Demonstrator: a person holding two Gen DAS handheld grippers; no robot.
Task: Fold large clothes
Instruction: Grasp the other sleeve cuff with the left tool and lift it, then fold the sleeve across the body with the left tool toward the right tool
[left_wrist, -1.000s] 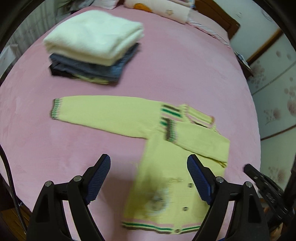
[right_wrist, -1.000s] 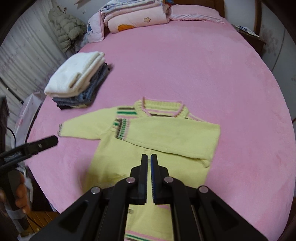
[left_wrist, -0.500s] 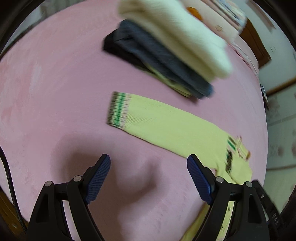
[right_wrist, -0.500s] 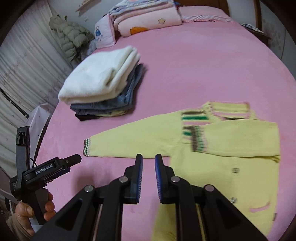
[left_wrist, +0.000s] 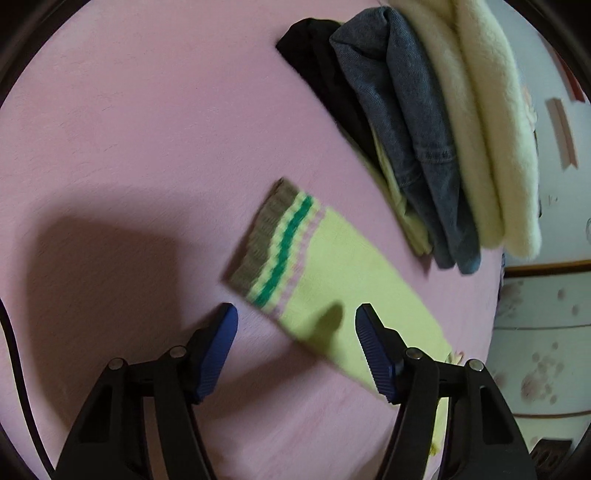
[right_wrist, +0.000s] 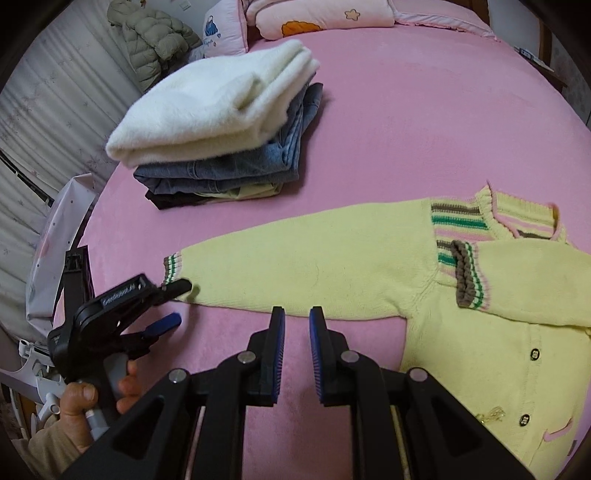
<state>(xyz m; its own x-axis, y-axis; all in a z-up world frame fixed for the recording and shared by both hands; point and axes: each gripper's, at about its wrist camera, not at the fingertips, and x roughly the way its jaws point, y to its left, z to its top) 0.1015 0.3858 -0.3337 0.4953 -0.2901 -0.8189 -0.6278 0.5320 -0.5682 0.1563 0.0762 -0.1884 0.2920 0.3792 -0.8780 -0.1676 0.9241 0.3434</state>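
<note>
A yellow knit cardigan (right_wrist: 461, 295) lies flat on the pink bed (right_wrist: 424, 122). One sleeve is folded across its chest; the other sleeve (right_wrist: 295, 266) stretches out to the left. That sleeve's striped cuff (left_wrist: 275, 247) lies just ahead of my left gripper (left_wrist: 295, 317), which is open and empty and straddles the sleeve's edge. The left gripper also shows in the right wrist view (right_wrist: 173, 302), at the cuff (right_wrist: 171, 267). My right gripper (right_wrist: 296, 314) is slightly open and empty, just short of the sleeve's near edge.
A stack of folded clothes (right_wrist: 221, 125), white on top of denim and dark items, sits behind the sleeve, also in the left wrist view (left_wrist: 443, 129). Pillows (right_wrist: 325, 16) and a padded jacket (right_wrist: 155, 37) lie at the bed's head. The bed edge (right_wrist: 96, 229) is at the left.
My left gripper has swung left and dropped close to the outstretched sleeve's cuff. My right gripper has opened slightly and shifted left toward that sleeve.
</note>
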